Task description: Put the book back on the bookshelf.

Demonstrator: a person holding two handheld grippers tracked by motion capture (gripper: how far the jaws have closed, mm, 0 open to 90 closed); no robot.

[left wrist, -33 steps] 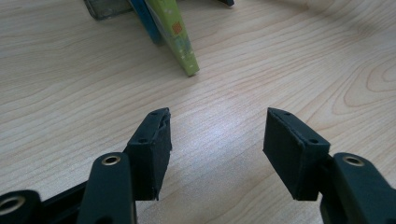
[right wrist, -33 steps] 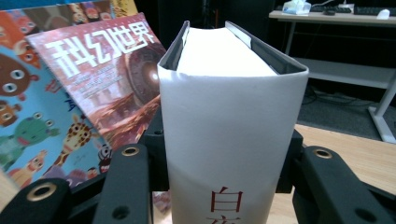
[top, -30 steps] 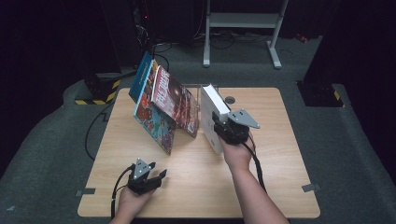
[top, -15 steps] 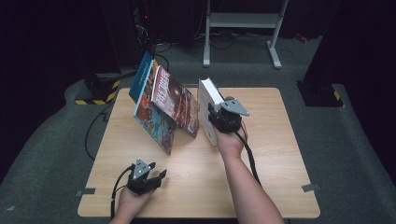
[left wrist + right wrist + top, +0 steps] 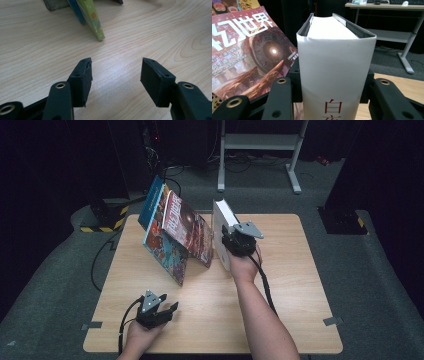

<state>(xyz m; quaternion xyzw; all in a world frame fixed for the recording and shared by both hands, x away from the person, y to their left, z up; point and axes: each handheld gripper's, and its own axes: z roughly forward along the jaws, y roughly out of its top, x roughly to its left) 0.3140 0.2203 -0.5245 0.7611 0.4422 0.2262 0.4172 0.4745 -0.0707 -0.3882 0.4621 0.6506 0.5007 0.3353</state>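
Note:
My right gripper (image 5: 231, 241) is shut on a thick white book (image 5: 223, 231), which stands nearly upright on the wooden table (image 5: 290, 285), close beside a leaning row of colourful books (image 5: 175, 235). In the right gripper view both black jaws press the white book (image 5: 335, 75) at its spine, which carries red characters, and a reddish magazine cover (image 5: 249, 57) leans just to its left. My left gripper (image 5: 165, 312) rests low near the table's front edge, open, with nothing between its fingers (image 5: 81, 80). The left gripper view shows the bottom corners of the leaning books (image 5: 92, 20) farther off.
The leaning books rest against a support at the table's back left. Bare wood lies to the right of the white book and across the front. A white metal stand (image 5: 260, 150) and black cables (image 5: 102, 265) sit on the grey floor beyond and beside the table.
My right gripper has carried the white book leftward, closer to the leaning books, and set it more upright. The left gripper has stayed in place.

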